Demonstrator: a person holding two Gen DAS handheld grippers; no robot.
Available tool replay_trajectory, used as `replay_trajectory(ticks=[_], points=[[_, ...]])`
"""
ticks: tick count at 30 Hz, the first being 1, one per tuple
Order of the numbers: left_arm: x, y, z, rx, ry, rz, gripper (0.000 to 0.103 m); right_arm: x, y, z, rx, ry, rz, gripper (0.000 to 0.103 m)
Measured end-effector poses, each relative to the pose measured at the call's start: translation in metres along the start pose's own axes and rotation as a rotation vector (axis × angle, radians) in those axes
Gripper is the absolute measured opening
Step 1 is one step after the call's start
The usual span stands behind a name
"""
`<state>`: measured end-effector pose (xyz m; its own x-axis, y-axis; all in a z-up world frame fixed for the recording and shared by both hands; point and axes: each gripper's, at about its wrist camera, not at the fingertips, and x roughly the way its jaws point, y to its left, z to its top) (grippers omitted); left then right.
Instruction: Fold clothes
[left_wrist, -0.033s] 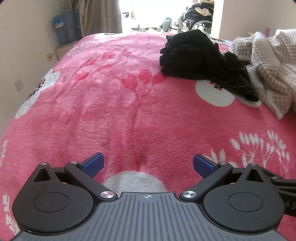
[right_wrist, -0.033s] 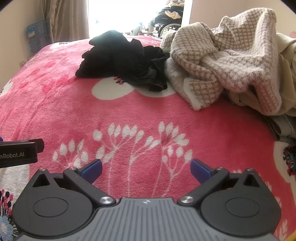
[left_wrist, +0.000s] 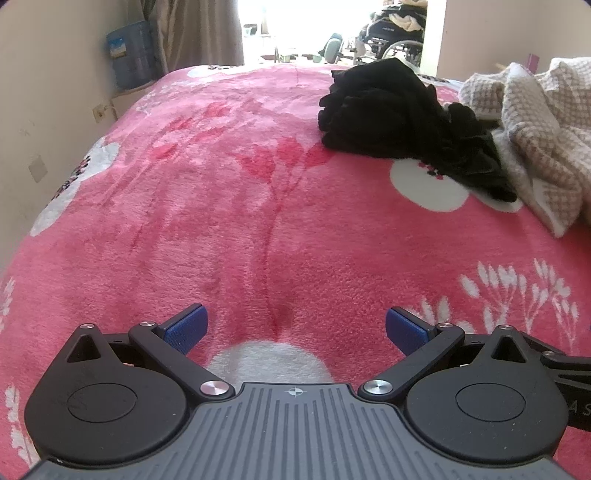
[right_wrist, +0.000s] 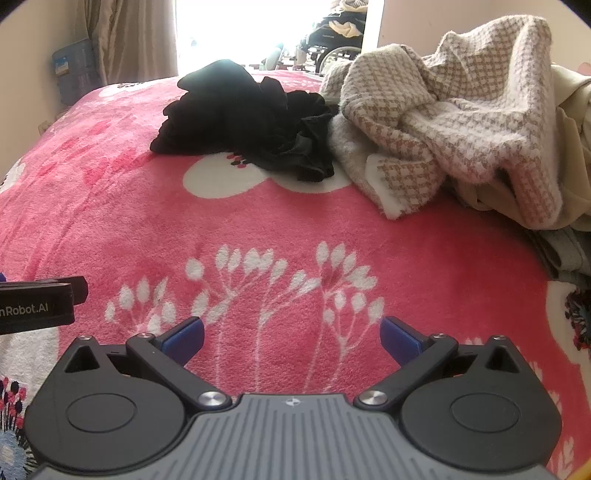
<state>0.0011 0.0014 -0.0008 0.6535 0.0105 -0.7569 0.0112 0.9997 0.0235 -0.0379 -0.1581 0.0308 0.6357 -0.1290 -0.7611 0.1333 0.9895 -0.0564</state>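
Both grippers, left (left_wrist: 294, 328) and right (right_wrist: 291, 334), stood wide and empty over the blanket (left_wrist: 221, 206). Black clothes (right_wrist: 251, 122) and a checked garment (right_wrist: 461, 122) lay touching near its far right edge.

I see open pink blanket (left_wrist: 221, 206) ahead, passable. Black garment heap (right_wrist: 251, 122) and checked knit pile (right_wrist: 461, 122) block far right side.

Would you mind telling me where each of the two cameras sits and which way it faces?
Left wrist: on the left gripper, angled down across the pink floral blanket toward the black garment; its open blue pads show, and part of the other gripper at right.
Right wrist: on the right gripper, facing the checked beige garment; open pads show, the left gripper's side at left.
Shared: blanket, both garments, the wheelchair beyond.
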Motion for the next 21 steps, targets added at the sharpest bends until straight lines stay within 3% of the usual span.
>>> replay_trajectory(ticks=[16, 21], points=[[0.007, 0.002, -0.008, 0.000, 0.033, -0.011, 0.103, -0.001, -0.002, 0.000, 0.007, -0.015, -0.012, 0.103], [0.007, 0.001, -0.010, 0.009, 0.027, -0.045, 0.103, -0.001, -0.003, 0.000, 0.007, -0.016, -0.015, 0.103]])
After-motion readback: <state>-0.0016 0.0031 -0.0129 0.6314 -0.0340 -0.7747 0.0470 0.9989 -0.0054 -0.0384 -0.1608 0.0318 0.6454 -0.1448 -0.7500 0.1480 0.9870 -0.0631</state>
